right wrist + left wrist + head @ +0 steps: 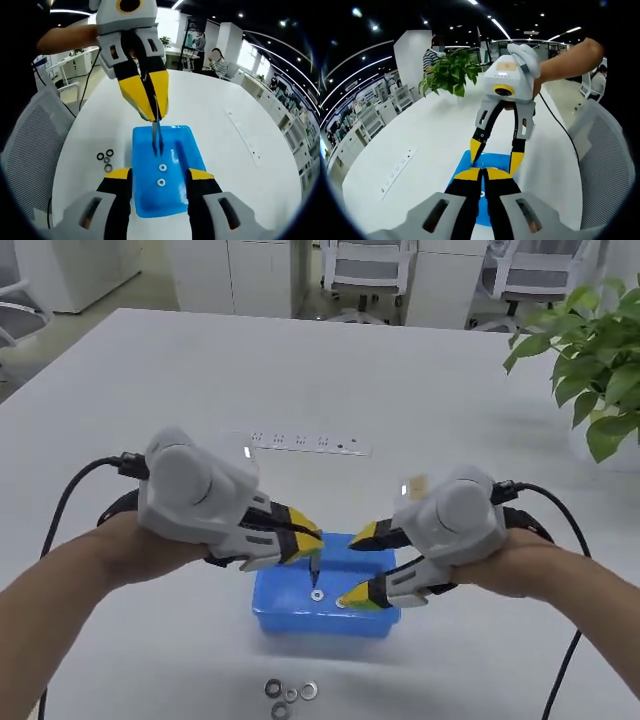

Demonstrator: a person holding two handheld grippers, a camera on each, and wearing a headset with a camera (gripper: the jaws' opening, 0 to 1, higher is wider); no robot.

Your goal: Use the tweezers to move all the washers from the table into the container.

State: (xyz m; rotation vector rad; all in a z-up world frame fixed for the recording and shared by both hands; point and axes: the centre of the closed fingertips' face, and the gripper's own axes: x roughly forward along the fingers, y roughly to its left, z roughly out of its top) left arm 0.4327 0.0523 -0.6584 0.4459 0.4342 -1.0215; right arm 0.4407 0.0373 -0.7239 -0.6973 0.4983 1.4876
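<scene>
A blue container (pixel 300 618) sits on the white table just ahead of me. Two washers (pixel 162 167) lie on its floor. Several more washers (pixel 289 692) lie together on the table near the front edge, also seen beside the container (pixel 106 160). My left gripper (pixel 308 540) is shut on thin tweezers (pixel 156 135), which point down into the container (pixel 145 200) with nothing visible between the tips. My right gripper (pixel 358 566) hovers open over the container's right side, facing the left gripper (pixel 155 112). In the left gripper view the right gripper (pixel 496 155) stands open opposite.
A white power strip (pixel 305 443) lies on the table behind the grippers. A leafy green plant (pixel 595 360) stands at the far right. Office chairs stand beyond the table's far edge. People sit in the background of the right gripper view.
</scene>
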